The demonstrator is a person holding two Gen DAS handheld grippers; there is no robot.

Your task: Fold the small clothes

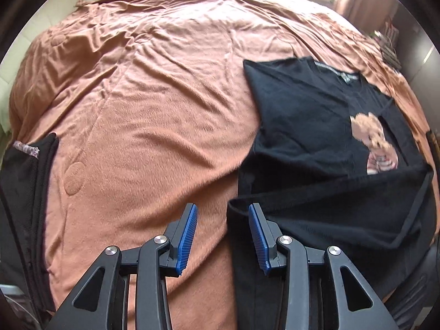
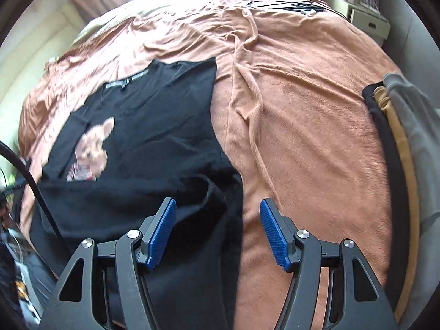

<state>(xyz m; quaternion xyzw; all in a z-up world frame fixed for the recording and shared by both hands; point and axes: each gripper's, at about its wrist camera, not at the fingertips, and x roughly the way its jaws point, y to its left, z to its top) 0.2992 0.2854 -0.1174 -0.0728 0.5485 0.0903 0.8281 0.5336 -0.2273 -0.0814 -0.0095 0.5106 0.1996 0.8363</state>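
Observation:
A black T-shirt (image 1: 310, 126) with a teddy-bear print lies partly folded on the orange bedspread (image 1: 154, 104), its sides turned in and its hem end bunched toward me. My left gripper (image 1: 223, 214) is open, its fingers straddling the shirt's near left corner. In the right wrist view the same shirt (image 2: 165, 126) lies at the left. My right gripper (image 2: 217, 209) is open over the shirt's near right edge, holding nothing.
A dark folded garment (image 1: 24, 181) lies at the bed's left edge. Stacked grey, tan and black clothes (image 2: 404, 137) sit at the right edge. Cables (image 2: 288, 4) lie at the far end, near a white shelf unit (image 2: 363, 16).

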